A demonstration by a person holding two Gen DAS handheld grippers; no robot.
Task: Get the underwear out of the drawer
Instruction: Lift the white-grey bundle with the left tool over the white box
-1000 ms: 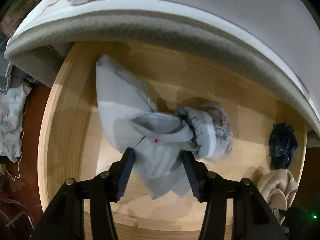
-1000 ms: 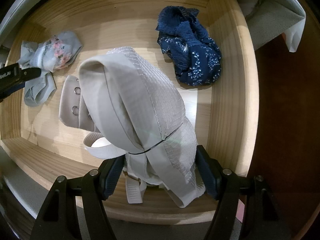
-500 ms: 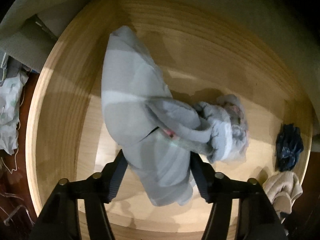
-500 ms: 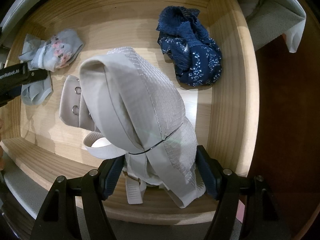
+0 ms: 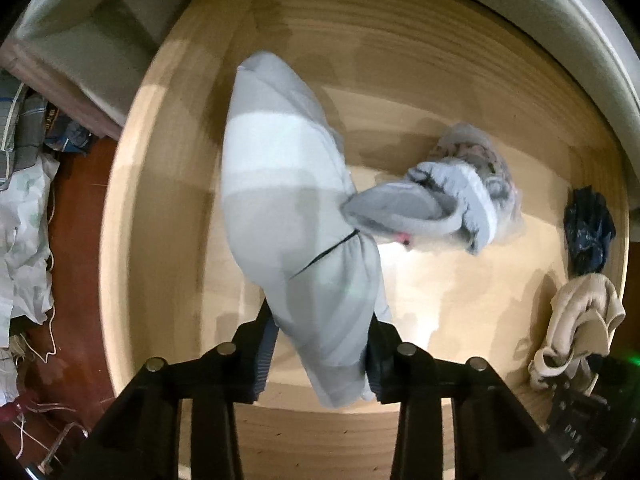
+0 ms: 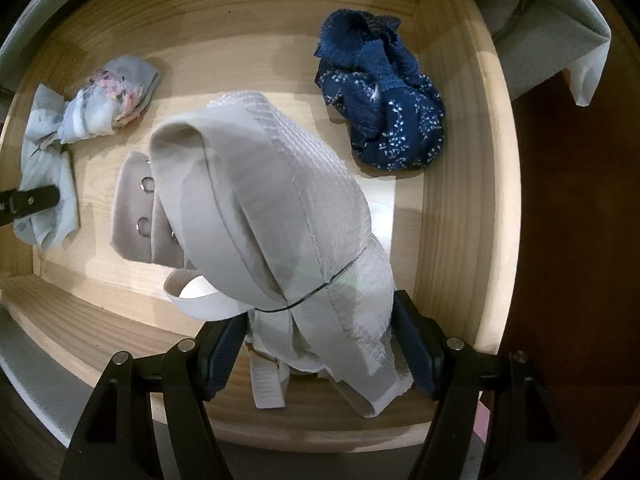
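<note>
The grey underwear [image 5: 296,216] hangs from the left gripper [image 5: 320,344], whose jaws are clamped on its lower folds, above the floor of the drawer [image 5: 168,128]; its tail twists into a floral piece [image 5: 476,184] that looks to be dragging along with it. The beige bra [image 6: 272,216] is pinched likewise in the jaws of the right gripper [image 6: 320,344], over the drawer's near part, its hook tab [image 6: 134,216] dangling just off the wood. A navy piece [image 6: 384,120] lies loose toward the drawer's back right corner. The step in hand appears to be lifting both garments clear. To do it well, raise each straight up before drawing back over the front wall, and watch the grey one's tangle: a slow lift should show whether the floral piece comes along or drops free. The drawer walls stand close on the left of the grey garment and the right of the bra; a padded overhang [image 5: 568,32] covers the drawer's back, so open room lies upward and toward the front.
</note>
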